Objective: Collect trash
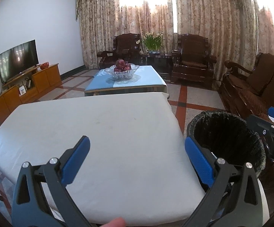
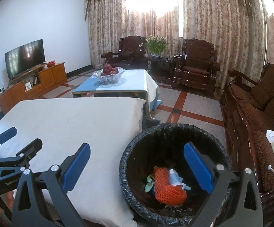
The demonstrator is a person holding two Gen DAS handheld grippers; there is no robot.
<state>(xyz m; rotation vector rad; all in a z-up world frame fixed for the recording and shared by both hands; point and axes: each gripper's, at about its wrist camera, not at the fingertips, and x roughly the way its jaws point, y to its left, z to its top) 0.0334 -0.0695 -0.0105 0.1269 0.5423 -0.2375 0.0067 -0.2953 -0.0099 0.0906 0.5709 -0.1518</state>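
A bin with a black liner (image 2: 174, 132) stands on the floor at the right of the white-clothed table (image 2: 76, 124). Inside it lie an orange foam net (image 2: 167, 187), a small blue-and-white bottle (image 2: 174, 177) and a pale green scrap (image 2: 149, 184). My right gripper (image 2: 137, 155) is open and empty, held above the bin's left rim. My left gripper (image 1: 137, 149) is open and empty above the white table (image 1: 99, 132), with the bin (image 1: 231, 132) to its right. The left gripper also shows in the right wrist view (image 2: 23, 138), and the right gripper in the left wrist view (image 1: 273, 124).
A second table with a blue cloth (image 2: 129, 83) holds a glass bowl of red fruit (image 2: 108, 75). Dark wooden armchairs (image 2: 195, 64) and a sofa (image 2: 260, 109) line the back and right. A TV (image 2: 25, 56) stands on a wooden cabinet (image 2: 33, 85) at the left.
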